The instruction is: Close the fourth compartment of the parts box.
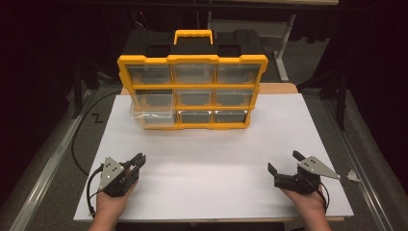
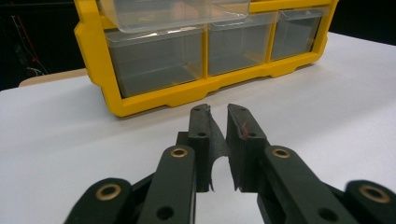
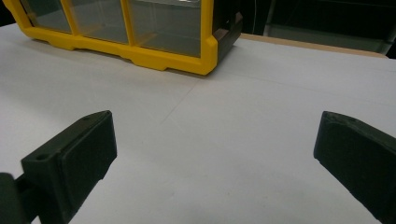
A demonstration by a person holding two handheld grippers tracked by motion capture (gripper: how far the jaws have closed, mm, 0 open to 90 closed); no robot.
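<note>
At the 12 o'clock edge of the white table [image 1: 211, 159] stands a yellow-and-black drawer cabinet [image 1: 192, 79] with a yellow carry handle [image 1: 193, 34] on top. Its front faces the person and carries three rows of three clear drawers. The bottom-left drawer [image 1: 153, 115] is pulled part-way out of the frame; the other eight sit flush.

Left tool [image 1: 140, 159] — at about 7 o'clock on the table, held in the person's left hand [image 1: 111, 204]. Its jaws point toward 1 o'clock, at the cabinet. In the left gripper view the jaws stand narrow, nearly closed with only a thin gap at the tips, and grip nothing. The pulled-out drawer [image 2: 173, 14] overhangs the cabinet's lower row at the top of that view.

Right tool [image 1: 284, 161] — at about 5 o'clock, held in the right hand [image 1: 310, 207]. Its jaws point toward 11 o'clock. In the right gripper view they stand wide apart, with bare table between them and the cabinet's right corner [image 3: 205, 51] ahead.

Both tools are well apart from the cabinet and from each other. A black cable [image 1: 82, 139] curves over the floor at 9 o'clock, beside the table.
</note>
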